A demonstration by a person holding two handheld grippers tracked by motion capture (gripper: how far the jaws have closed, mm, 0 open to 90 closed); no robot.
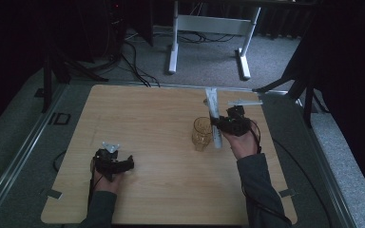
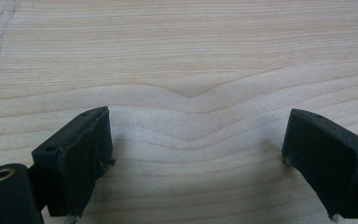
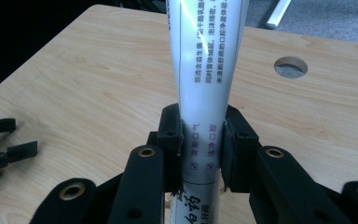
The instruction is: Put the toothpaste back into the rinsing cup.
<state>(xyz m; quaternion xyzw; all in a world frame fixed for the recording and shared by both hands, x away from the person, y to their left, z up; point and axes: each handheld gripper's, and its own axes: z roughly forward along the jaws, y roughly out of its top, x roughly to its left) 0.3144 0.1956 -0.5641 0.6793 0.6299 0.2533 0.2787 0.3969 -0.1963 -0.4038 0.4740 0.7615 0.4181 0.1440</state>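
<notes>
White soft plastic toothpaste tube [image 3: 204, 100] with printed text is being pinched by the right hand-held gripper [image 3: 204, 154] above the pale wood-grain desk [image 1: 147, 123], beside an amber ribbed glass cup [image 1: 201, 133]; the left hand-held gripper [image 2: 196, 158] is lying spread on the desk.

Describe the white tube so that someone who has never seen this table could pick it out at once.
Look to the right half of the wooden table, where the right tongs are shut on a long white tube. It stands slanted beside an amber glass cup. The tube is opaque white with printed text, while the cup is short, see-through and yellowish.
</notes>
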